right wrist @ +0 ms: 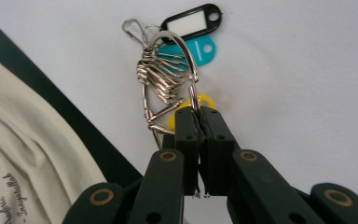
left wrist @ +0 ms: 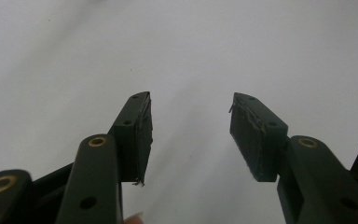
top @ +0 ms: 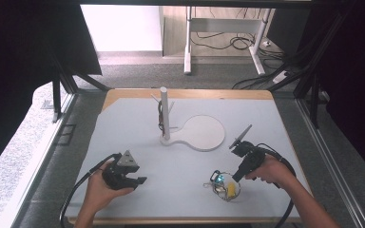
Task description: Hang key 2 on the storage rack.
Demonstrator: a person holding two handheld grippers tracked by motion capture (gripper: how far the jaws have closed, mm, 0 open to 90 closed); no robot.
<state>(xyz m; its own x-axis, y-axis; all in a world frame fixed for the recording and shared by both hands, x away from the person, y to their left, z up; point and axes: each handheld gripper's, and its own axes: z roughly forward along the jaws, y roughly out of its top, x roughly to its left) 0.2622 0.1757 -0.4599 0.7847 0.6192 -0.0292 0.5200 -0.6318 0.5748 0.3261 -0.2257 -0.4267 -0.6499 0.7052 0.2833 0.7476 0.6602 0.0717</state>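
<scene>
A bunch of keyrings (top: 225, 185) hangs just above the white table near its front right: a large metal ring (right wrist: 192, 70) carrying several small rings (right wrist: 161, 77) and black (right wrist: 191, 21), teal (right wrist: 198, 49) and yellow (right wrist: 205, 100) tags. My right gripper (right wrist: 199, 112) is shut on the large ring, pinching its wire at the fingertips, and in the high view the right gripper (top: 236, 178) points down-left at the bunch. My left gripper (top: 135, 183) rests at the front left, open, with bare table between its fingertips (left wrist: 137, 126).
A white stand (top: 164, 114) with a post, side pegs and a round flat base (top: 204, 133) sits mid-table; something dark hangs on its post. The table's wooden edge (top: 190, 93) runs along the back. Pale printed clothing (right wrist: 28, 154) sits left in the right gripper view.
</scene>
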